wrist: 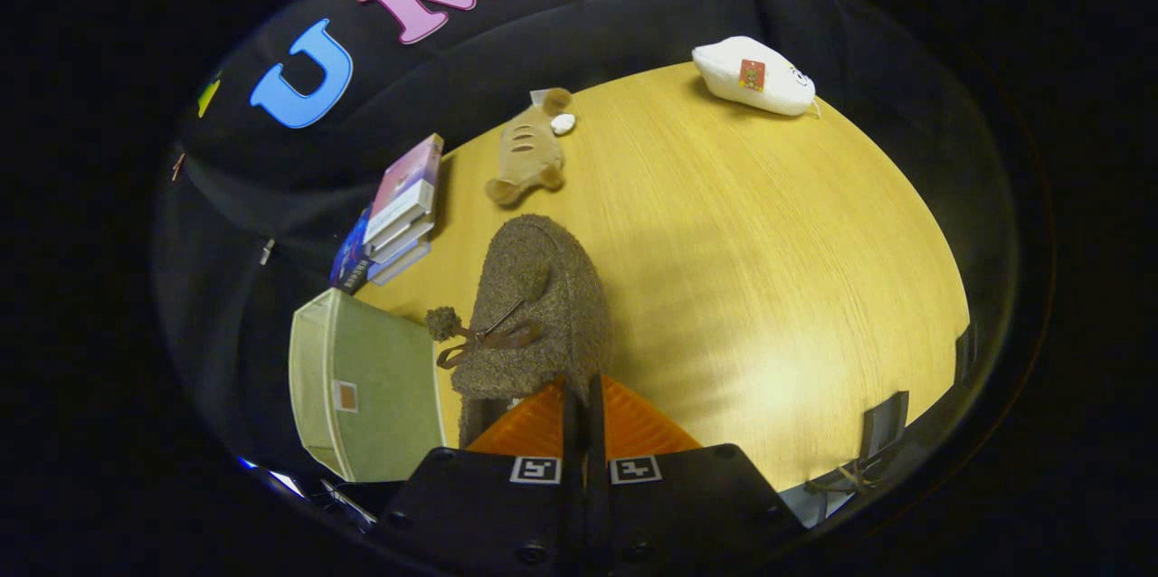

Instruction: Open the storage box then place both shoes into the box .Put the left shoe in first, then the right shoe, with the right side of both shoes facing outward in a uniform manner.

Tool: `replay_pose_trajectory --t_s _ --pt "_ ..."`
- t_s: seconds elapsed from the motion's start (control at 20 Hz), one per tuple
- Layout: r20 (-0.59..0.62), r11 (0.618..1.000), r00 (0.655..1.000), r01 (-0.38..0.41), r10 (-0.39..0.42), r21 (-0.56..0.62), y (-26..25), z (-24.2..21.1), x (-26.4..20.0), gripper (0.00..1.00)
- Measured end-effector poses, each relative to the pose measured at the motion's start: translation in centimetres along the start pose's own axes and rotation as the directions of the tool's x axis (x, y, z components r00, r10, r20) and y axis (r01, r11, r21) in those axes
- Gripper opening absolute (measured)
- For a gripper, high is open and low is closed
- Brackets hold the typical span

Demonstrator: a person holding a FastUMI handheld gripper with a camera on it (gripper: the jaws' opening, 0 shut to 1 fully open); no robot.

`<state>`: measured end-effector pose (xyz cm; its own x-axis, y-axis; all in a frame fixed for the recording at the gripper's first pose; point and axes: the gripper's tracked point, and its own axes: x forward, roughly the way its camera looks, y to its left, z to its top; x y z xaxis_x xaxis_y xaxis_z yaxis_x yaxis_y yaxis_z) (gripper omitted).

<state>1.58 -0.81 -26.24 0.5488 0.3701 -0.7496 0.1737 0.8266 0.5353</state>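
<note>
wooden table point(769, 269), shoe point(534, 306) seemingly pinched in jaws

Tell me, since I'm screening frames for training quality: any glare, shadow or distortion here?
Gripper view: fisheye bends the table edge into a curve; a bright glare patch lies on the wood near the gripper; the fuzzy brown shoe, pinched between the orange fingers, throws a soft shadow; focus stays fairly sharp.
</note>
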Motion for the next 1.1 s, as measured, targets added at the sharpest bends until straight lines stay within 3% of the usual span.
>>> replay_pose_trajectory --t_s 0.35,0.7,0.9,1.1 --pt "0.018 0.985 0.986 -0.167 0.168 -0.043 12.3 1.3 -2.9 0.05" --pt "-0.043 0.957 0.961 -0.275 0.272 -0.090 22.7 -1.2 -2.9 0.05" --pt "-0.112 0.957 0.959 -0.270 0.259 -0.104 27.0 -4.3 -1.2 0.05" --pt "-0.175 0.973 0.971 -0.187 0.162 -0.137 27.8 -7.3 1.5 0.05"
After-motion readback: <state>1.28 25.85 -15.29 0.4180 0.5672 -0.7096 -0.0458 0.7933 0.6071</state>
